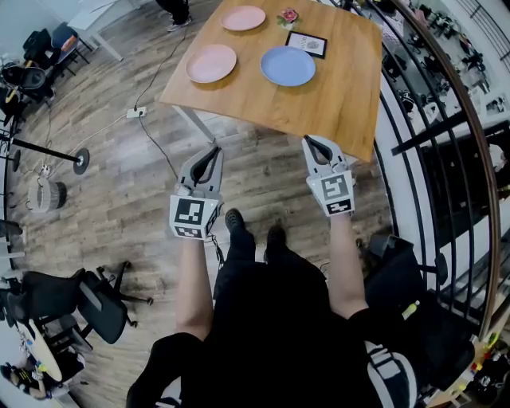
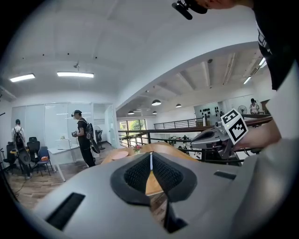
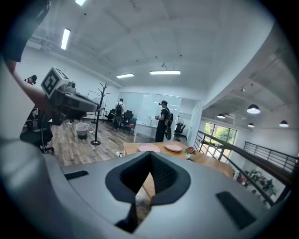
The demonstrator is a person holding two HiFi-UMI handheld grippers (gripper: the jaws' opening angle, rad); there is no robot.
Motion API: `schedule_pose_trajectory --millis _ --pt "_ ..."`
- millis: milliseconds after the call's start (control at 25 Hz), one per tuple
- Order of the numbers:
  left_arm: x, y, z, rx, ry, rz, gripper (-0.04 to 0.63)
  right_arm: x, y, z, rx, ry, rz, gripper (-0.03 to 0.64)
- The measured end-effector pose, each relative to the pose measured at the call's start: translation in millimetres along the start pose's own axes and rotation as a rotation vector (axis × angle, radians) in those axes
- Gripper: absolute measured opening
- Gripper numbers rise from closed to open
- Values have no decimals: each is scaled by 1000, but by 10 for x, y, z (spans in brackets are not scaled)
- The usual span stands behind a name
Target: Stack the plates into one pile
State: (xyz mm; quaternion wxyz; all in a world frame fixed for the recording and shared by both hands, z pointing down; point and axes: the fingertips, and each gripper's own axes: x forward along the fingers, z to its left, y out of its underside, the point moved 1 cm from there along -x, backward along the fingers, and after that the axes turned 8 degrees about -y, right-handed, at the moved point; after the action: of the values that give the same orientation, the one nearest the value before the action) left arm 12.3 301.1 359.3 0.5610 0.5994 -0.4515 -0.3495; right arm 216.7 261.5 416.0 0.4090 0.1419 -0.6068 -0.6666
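At the far left an office chair (image 1: 88,299) stands on the plank floor, and farther off a power strip (image 1: 135,112) lies on the boards. We hold our left gripper (image 1: 214,150) over the floor, just short of the near edge of the wooden table (image 1: 343,103). Its jaws are pressed together tip to tip, and in its own view the left gripper (image 2: 151,161) shows its dark pads meeting along one thin line.

On the table's left part the near pink plate (image 1: 211,63) lies flat. The far pink plate (image 1: 243,17) sits beyond it, close to the far edge and apart from it. A small flower (image 1: 288,16) stands just right of that far plate. The blue plate (image 1: 288,65) lies to the right of the near pink plate, apart from it, with a framed card (image 1: 306,44) just beyond it. All three plates rest singly on the wood.

Our right gripper (image 1: 310,142) hovers at the table's near edge, to the right of the blue plate and nearer to us. Its jaws are likewise closed against each other, as the right gripper (image 3: 150,158) shows in its own view. A dark railing (image 1: 434,127) runs along the far right.
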Motion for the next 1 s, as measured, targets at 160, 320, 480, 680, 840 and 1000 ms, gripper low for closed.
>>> schedule_pose_trajectory --millis 160,320,480,680,840,1000 --pt "-19 34 -40 -7 16 3 31 15 5 97 1 -31 -1 8" --pt "-40 38 -60 -52 35 5 29 24 10 121 -16 -35 15 8" --pt "-46 59 -34 -60 16 1 31 24 62 101 -23 -18 27 8" --pt "-33 83 -69 -63 17 13 31 32 138 69 -23 -5 63 9" --pt "-22 64 -82 -86 24 4 31 26 123 85 -27 -4 61 9" --pt "-4 72 -114 -101 26 2 32 14 148 112 -37 -15 70 9"
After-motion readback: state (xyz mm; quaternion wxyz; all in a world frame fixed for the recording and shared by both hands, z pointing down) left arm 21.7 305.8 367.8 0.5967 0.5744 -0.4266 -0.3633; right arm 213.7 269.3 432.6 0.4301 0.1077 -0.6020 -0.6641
